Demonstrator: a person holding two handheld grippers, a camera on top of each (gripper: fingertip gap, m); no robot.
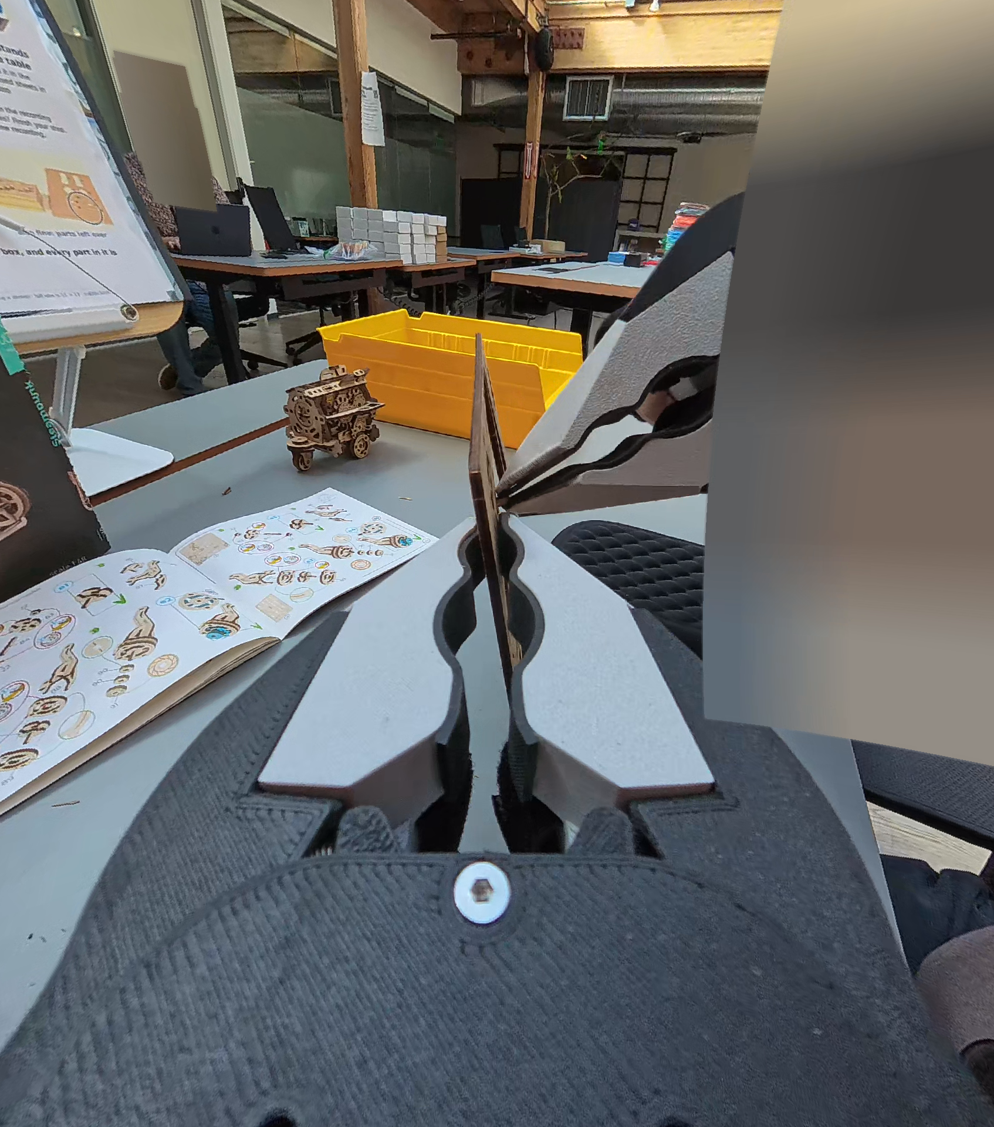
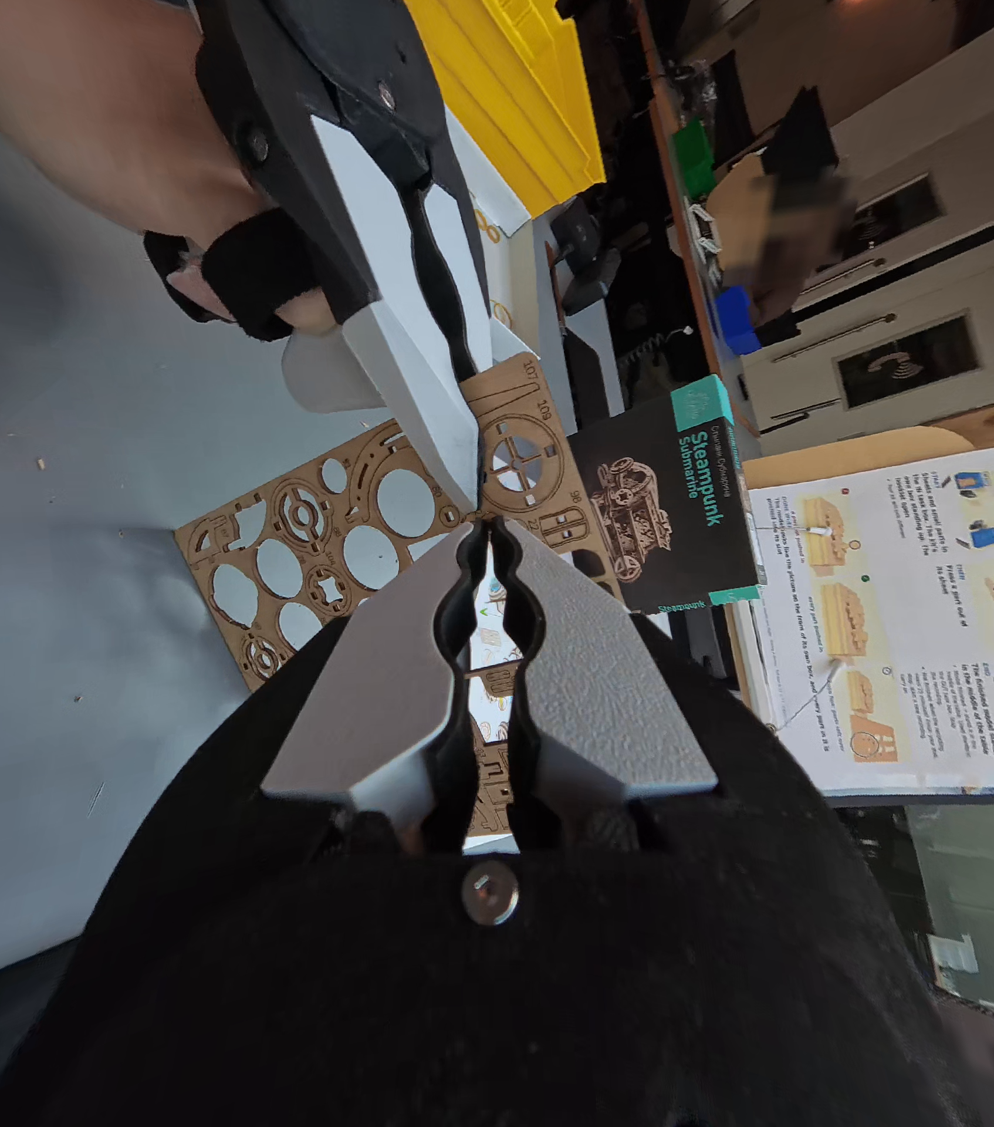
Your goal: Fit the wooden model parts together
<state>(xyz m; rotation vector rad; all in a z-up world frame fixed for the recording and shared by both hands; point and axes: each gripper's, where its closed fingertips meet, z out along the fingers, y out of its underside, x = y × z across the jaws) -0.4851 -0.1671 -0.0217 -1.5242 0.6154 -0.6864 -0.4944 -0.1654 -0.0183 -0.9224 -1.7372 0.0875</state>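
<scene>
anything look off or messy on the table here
Nothing broken or spilled. Small wood crumbs dot the grey table, and the wooden sheet has many empty cut-outs. The left gripper holds it on edge, normal here.

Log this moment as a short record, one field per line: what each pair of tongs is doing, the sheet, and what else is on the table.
left tongs: shut on the wooden parts sheet, held upright on edge
right tongs: tips closed against the sheet's face
sheet: many round parts already punched out
assembled wooden model: stands on the grey table
instruction booklet: lies open
yellow bin: behind the model
</scene>
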